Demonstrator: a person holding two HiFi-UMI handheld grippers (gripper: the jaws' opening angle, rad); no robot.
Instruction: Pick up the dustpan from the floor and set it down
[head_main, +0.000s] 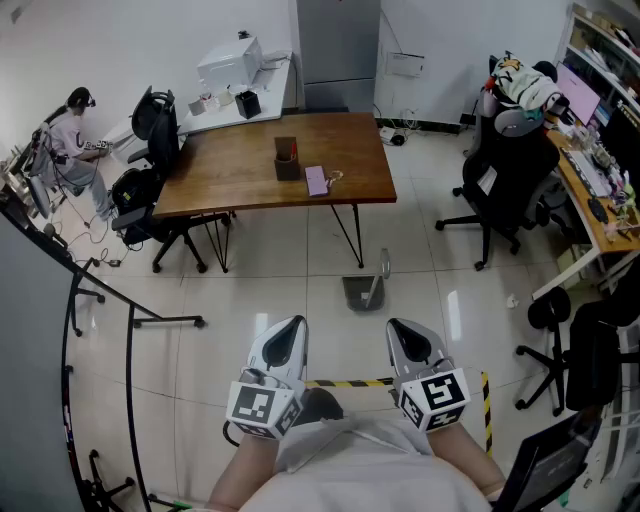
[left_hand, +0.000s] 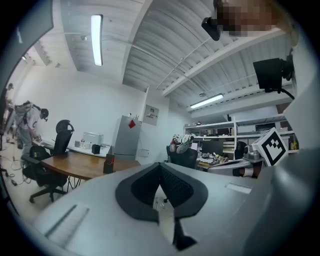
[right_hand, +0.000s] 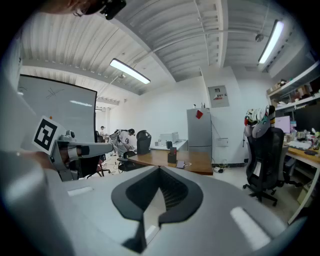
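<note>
The grey dustpan (head_main: 362, 292) lies on the tiled floor just in front of the wooden table (head_main: 250, 170), its handle (head_main: 383, 268) standing up at its right. My left gripper (head_main: 290, 326) and right gripper (head_main: 400, 328) are held side by side close to my body, well short of the dustpan. Both are shut with nothing between the jaws. In the left gripper view the left gripper (left_hand: 160, 168) points level into the room, and the right gripper (right_hand: 160, 171) points slightly down in its own view. Neither gripper view shows the dustpan.
A black office chair (head_main: 505, 185) stands right of the dustpan, another (head_main: 155, 185) at the table's left. A stool (head_main: 552, 345) is at the right, a black metal rack (head_main: 100, 310) at the left. Yellow-black tape (head_main: 350, 383) marks the floor. A person (head_main: 75, 135) sits far left.
</note>
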